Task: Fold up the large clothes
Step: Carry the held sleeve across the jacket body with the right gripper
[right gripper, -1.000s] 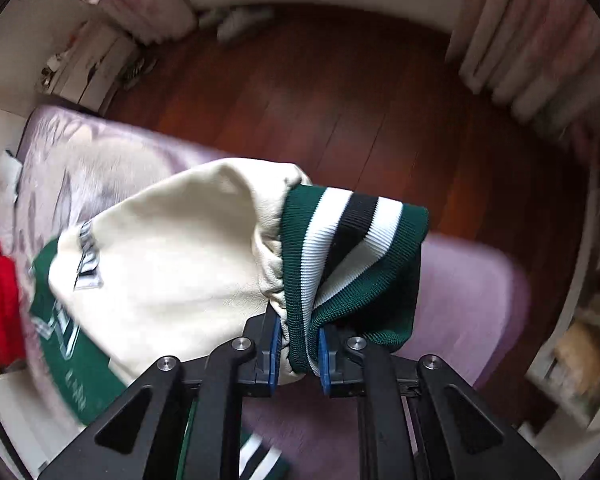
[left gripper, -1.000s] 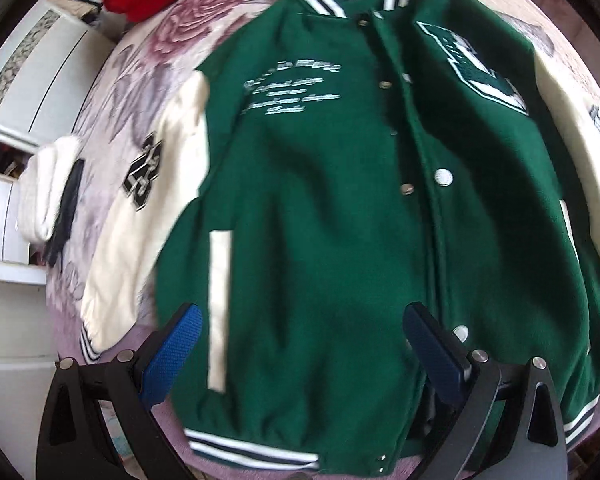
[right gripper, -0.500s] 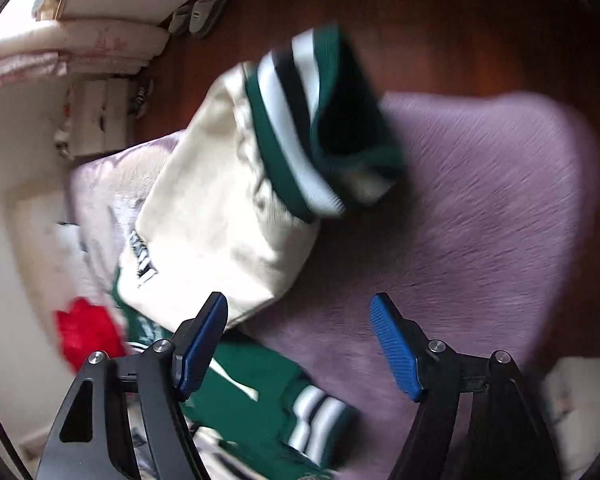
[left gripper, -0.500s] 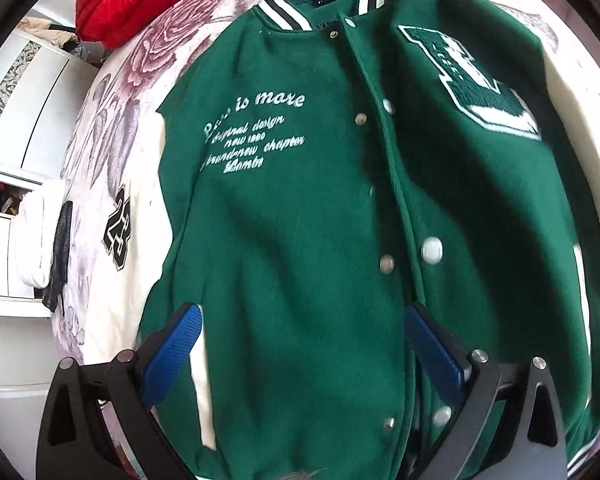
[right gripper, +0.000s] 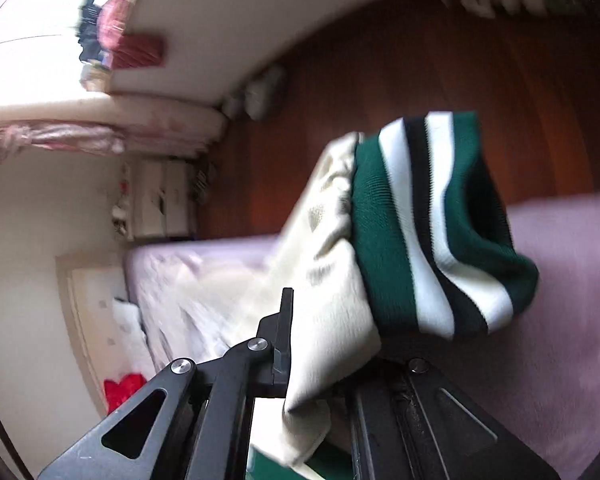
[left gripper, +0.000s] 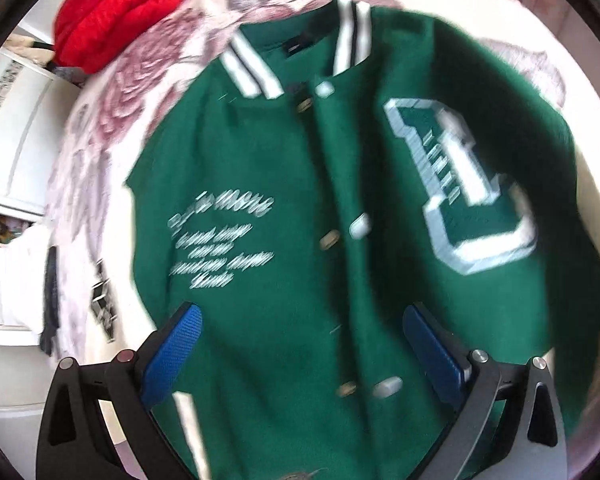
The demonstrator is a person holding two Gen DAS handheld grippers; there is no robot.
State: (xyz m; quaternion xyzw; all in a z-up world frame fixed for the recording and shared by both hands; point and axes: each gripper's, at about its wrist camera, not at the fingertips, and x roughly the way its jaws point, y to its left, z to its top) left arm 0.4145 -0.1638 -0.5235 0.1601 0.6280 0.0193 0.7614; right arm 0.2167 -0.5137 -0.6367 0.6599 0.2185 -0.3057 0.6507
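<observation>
A green varsity jacket (left gripper: 284, 168) with cream sleeves lies flat, front up and buttoned, on the bed. My left gripper (left gripper: 300, 332) hovers open above its chest, blue pads (left gripper: 176, 344) wide apart with nothing between them. The striped collar (left gripper: 252, 68) is at the top of the left wrist view. In the right wrist view my right gripper (right gripper: 328, 356) has its jaws closing tight on the cream sleeve (right gripper: 332, 280), pinching it just below the green, white and black striped cuff (right gripper: 432, 220). The cuff sticks up past the fingers, lifted off the bed.
A red garment (left gripper: 116, 8) lies beyond the collar on the floral bedspread (left gripper: 112, 92). White cabinets (left gripper: 12, 140) stand left of the bed. Past the purple bed cover (right gripper: 560, 280) is dark wooden floor (right gripper: 420, 60).
My left gripper has travelled up the jacket from the hem toward the chest. My right gripper let go of the cuff, opened, rolled, and shut again on the cream sleeve.
</observation>
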